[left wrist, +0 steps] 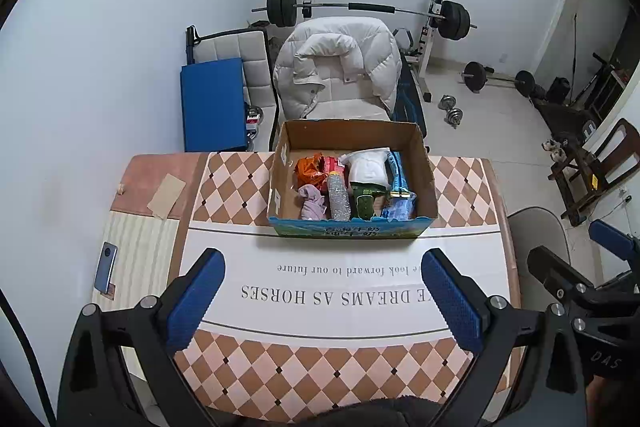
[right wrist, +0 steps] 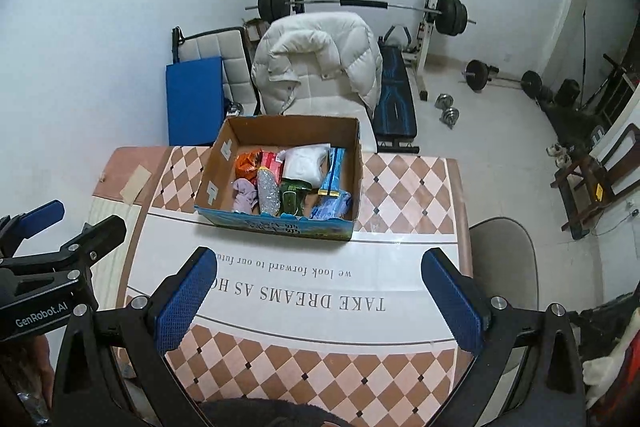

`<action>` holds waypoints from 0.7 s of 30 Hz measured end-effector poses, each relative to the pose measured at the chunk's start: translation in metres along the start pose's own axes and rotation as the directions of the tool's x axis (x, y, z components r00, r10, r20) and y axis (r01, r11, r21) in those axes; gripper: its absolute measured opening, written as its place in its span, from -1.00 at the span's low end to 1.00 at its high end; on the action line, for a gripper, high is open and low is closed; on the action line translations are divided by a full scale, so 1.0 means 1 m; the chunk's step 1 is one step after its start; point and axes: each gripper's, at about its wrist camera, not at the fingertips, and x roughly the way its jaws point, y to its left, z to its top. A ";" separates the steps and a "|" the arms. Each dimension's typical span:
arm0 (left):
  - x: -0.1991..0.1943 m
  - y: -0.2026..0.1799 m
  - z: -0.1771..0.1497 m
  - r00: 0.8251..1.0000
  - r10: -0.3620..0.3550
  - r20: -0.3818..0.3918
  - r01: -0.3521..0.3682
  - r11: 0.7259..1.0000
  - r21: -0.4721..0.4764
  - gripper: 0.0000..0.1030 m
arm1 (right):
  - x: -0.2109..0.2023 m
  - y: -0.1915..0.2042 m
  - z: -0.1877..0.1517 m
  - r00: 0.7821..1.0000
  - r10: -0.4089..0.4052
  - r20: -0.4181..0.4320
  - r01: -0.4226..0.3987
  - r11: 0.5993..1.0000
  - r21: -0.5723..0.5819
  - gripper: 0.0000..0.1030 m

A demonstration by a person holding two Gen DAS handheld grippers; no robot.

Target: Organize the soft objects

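Over the near edge of the checkered tablecloth (left wrist: 280,367), left gripper (left wrist: 322,301) and right gripper (right wrist: 320,301) hover, ribbed blue pads spread wide, nothing held. Farther on, the corrugated cardboard box (left wrist: 427,183) holds a crumpled lilac cloth (left wrist: 312,203), a white pouch (left wrist: 370,167) and glossy packets. Beyond, a puffy quilted white jacket (left wrist: 340,67) drapes a chair.

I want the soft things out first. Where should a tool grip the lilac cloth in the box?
Probably pinch the lilac cloth at its raised bunched top, coming straight down: the cardboard box walls block side approach, and a glittery bottle sits against its right.
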 end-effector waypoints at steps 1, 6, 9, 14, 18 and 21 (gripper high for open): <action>-0.003 0.001 -0.001 1.000 -0.008 0.000 0.008 1.000 -0.005 0.96 | -0.003 0.000 -0.001 1.000 0.003 0.000 -0.003 1.000 -0.002 1.00; -0.013 0.003 -0.005 0.999 -0.013 0.030 0.013 1.000 -0.015 0.96 | -0.019 0.000 -0.008 1.000 0.007 0.015 -0.006 1.000 -0.011 1.00; -0.014 0.004 -0.002 0.999 -0.010 0.043 0.011 1.000 -0.022 0.96 | -0.021 -0.003 -0.008 1.000 -0.006 0.020 0.006 1.000 -0.008 1.00; -0.003 0.005 0.004 0.998 0.010 0.055 -0.009 1.000 -0.019 0.96 | -0.017 -0.011 0.002 0.996 -0.073 0.058 0.073 0.997 0.004 1.00; 0.007 0.007 0.009 0.998 0.020 0.062 -0.018 1.000 -0.024 0.96 | -0.014 -0.016 0.011 0.991 -0.106 0.082 0.106 0.994 0.008 1.00; 0.013 0.008 0.013 0.997 0.029 0.071 -0.027 0.999 -0.025 0.96 | -0.007 -0.018 0.018 0.989 -0.121 0.088 0.121 0.993 0.012 1.00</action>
